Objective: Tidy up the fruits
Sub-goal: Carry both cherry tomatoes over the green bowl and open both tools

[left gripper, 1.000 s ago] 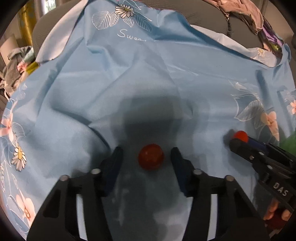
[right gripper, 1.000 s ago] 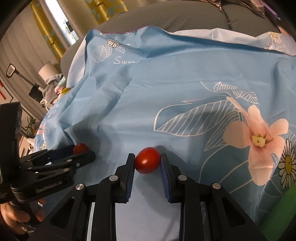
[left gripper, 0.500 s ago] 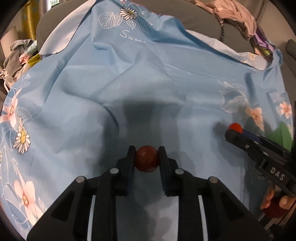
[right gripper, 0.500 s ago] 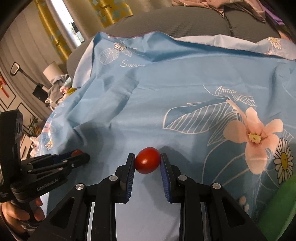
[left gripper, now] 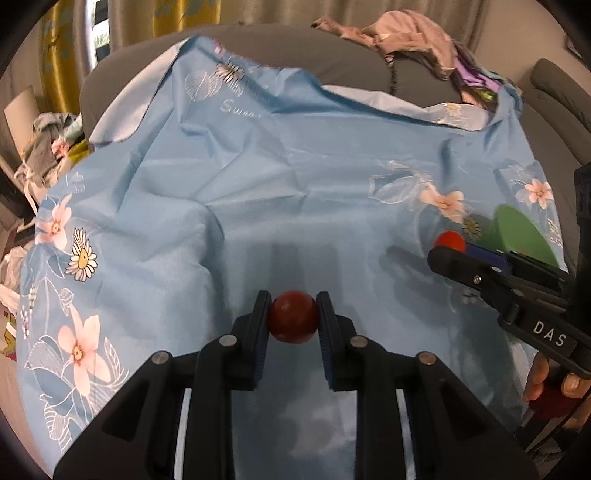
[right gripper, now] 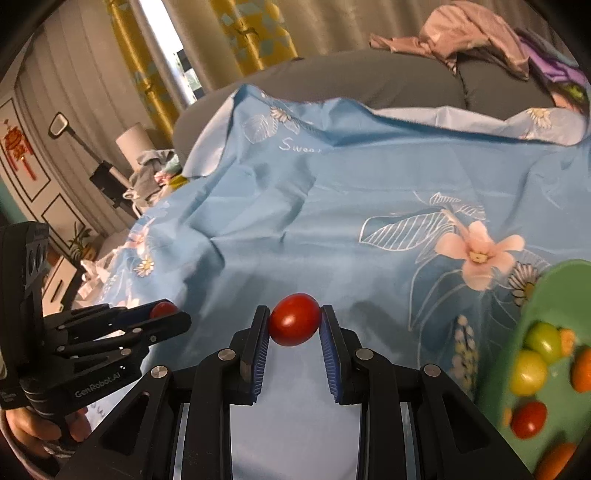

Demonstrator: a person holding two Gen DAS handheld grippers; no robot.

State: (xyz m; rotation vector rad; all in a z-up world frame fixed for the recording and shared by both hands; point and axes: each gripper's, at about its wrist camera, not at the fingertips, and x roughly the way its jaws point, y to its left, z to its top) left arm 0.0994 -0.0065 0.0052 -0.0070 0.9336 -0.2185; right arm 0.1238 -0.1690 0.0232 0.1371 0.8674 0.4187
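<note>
The green plate (right gripper: 532, 306) is cut off by the frame's right edge in the right wrist view, so only part of its load shows: a yellow-green tomato (right gripper: 529, 372), a greener one (right gripper: 546, 339), a red one (right gripper: 529, 418), and orange pieces too blurred and cropped to name or count surely. In the left wrist view only a sliver of the plate (left gripper: 517, 229) shows behind the other tool. The surface under the blue floral cloth (left gripper: 295, 192) is hidden by the cloth, so what carries the things cannot be told; a grey sofa (right gripper: 369, 85) with a heap of clothes (right gripper: 480, 33) rises behind it.

There are two tools and two held red tomatoes. The left tool (left gripper: 294, 322) is clenched on a dark red tomato (left gripper: 294, 322), both pads touching its sides; from the other camera only a little of that fruit (right gripper: 162, 308) peeps past the finger. The right tool (right gripper: 294, 325) grips a brighter red tomato (right gripper: 294, 325), lifted above the cloth near the plate's left rim; in the left view it shows as a red tip (left gripper: 448, 240).

A second ago the left tool stood wide open around its tomato on the cloth; half a second ago it had closed, and now more of the cloth and sofa is in view. The plate's contents were out of the right view before.
</note>
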